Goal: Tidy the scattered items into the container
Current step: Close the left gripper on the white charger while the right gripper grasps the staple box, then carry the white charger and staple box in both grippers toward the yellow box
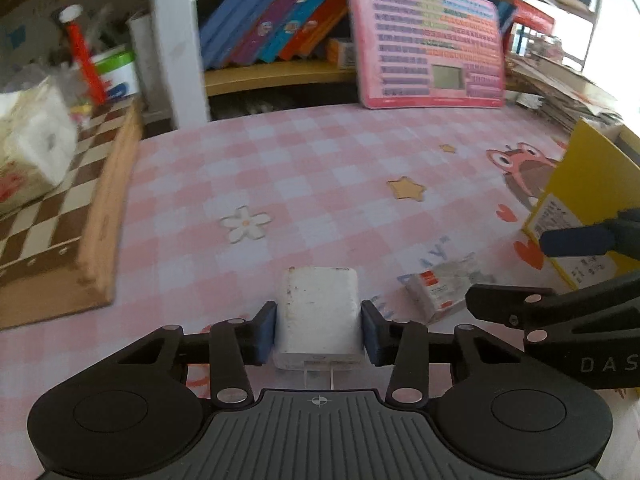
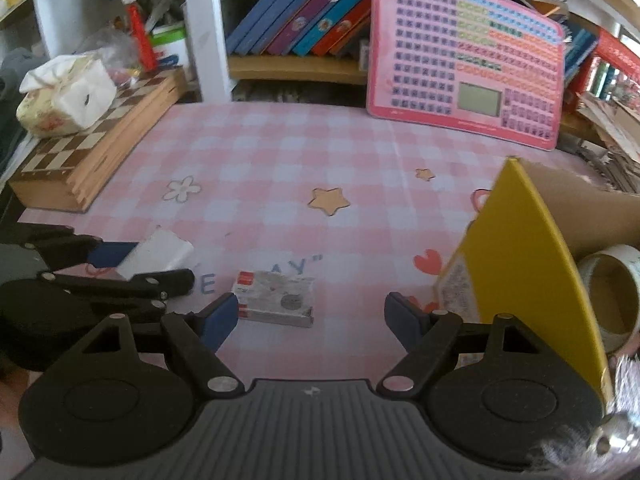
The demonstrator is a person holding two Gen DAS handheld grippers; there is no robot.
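Blue pads of my left gripper (image 1: 319, 330) clamp both sides of a scuffed white plastic charger plug (image 1: 319, 314) resting on the pink checked tablecloth (image 1: 304, 184). My right gripper (image 2: 310, 314) hangs with jaws spread around a small white-and-red printed packet (image 2: 276, 298) without touching it. Just right stands the yellow-walled cardboard box (image 2: 520, 264), holding a tape roll (image 2: 612, 292).

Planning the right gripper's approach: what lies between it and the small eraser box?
Only bare pink checked cloth separates right gripper from eraser box, per right wrist view.
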